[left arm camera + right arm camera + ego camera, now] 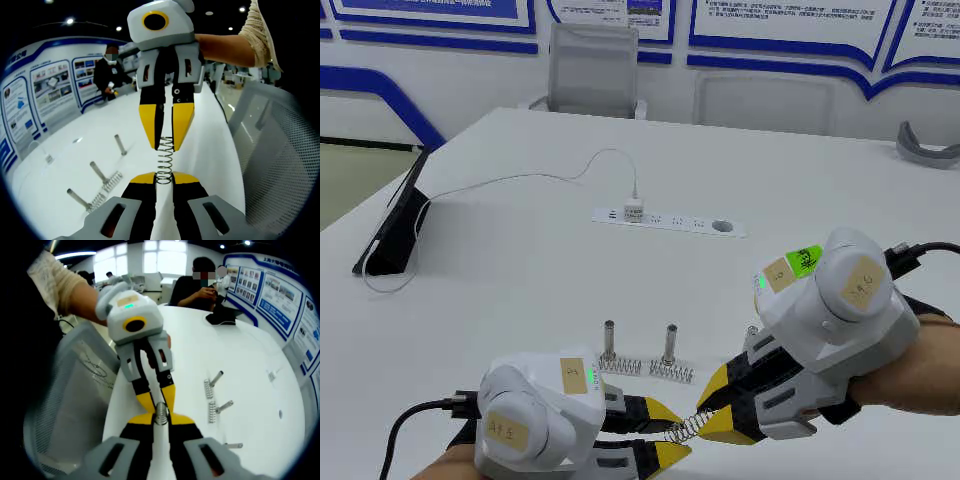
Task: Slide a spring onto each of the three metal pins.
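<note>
A small steel spring (688,425) is stretched in the air between my two grippers. My left gripper (670,437) is shut on its near end and my right gripper (712,405) is shut on the other end. In the left gripper view the spring (164,162) runs from my own tips (165,177) up to the right gripper (165,137). Two metal pins (609,340) (670,343) stand upright on the white table just beyond. A spring (620,366) (672,373) lies flat at the foot of each. The right gripper view has three pins (216,377) (225,405) (232,445).
A white power strip (665,220) with a plugged charger (634,208) and cable lies mid-table. A black tablet (395,225) leans at the left edge. Chairs (592,70) stand at the far side. A mesh chair (280,150) is close by, and a person (200,285) sits further off.
</note>
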Demonstrator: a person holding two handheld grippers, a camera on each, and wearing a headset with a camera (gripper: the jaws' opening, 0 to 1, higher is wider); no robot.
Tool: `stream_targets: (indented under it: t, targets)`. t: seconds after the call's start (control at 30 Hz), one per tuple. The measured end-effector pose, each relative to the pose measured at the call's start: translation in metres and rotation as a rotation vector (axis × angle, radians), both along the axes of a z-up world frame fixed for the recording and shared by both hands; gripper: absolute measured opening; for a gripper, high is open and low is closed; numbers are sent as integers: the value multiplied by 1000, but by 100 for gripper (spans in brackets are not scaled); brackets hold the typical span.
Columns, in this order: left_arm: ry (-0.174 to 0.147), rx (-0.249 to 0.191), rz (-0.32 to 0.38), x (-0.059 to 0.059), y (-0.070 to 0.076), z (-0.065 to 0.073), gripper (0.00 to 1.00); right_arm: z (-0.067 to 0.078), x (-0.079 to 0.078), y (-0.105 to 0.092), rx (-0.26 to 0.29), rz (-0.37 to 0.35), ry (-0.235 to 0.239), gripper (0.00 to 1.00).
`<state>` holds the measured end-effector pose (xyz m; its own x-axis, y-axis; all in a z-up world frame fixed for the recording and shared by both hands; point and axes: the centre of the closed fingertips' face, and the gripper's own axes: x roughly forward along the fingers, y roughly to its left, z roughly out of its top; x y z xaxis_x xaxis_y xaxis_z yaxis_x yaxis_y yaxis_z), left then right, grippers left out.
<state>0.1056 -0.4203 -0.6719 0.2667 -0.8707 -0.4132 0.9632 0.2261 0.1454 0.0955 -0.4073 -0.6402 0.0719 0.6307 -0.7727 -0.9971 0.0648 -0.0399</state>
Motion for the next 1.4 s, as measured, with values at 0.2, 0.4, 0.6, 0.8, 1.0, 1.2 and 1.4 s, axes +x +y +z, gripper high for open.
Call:
stream_targets:
  t: [0.2, 0.4, 0.6, 0.8, 1.0, 1.2, 1.4]
  targets:
    - [0, -7, 2, 0, -1, 2, 11, 7, 0, 9, 22, 9, -12, 12]
    - [4, -16, 4, 0, -3, 3, 11, 9, 0, 13, 30, 14, -22, 12]
    - [16, -29, 10, -1, -4, 2, 11, 8, 1, 14, 38, 7, -20, 12]
    - [29, -40, 19, 0, -2, 1, 11, 9, 2, 14, 55, -10, -19, 15]
    - [40, -61, 34, 2, -1, 3, 11, 7, 3, 12, 57, -23, -17, 15]
    - [48, -75, 44, 4, -1, 5, 11, 7, 4, 14, 73, -37, -17, 14]
    - [55, -83, 53, 4, -2, 5, 11, 7, 6, 15, 91, -55, -9, 12]
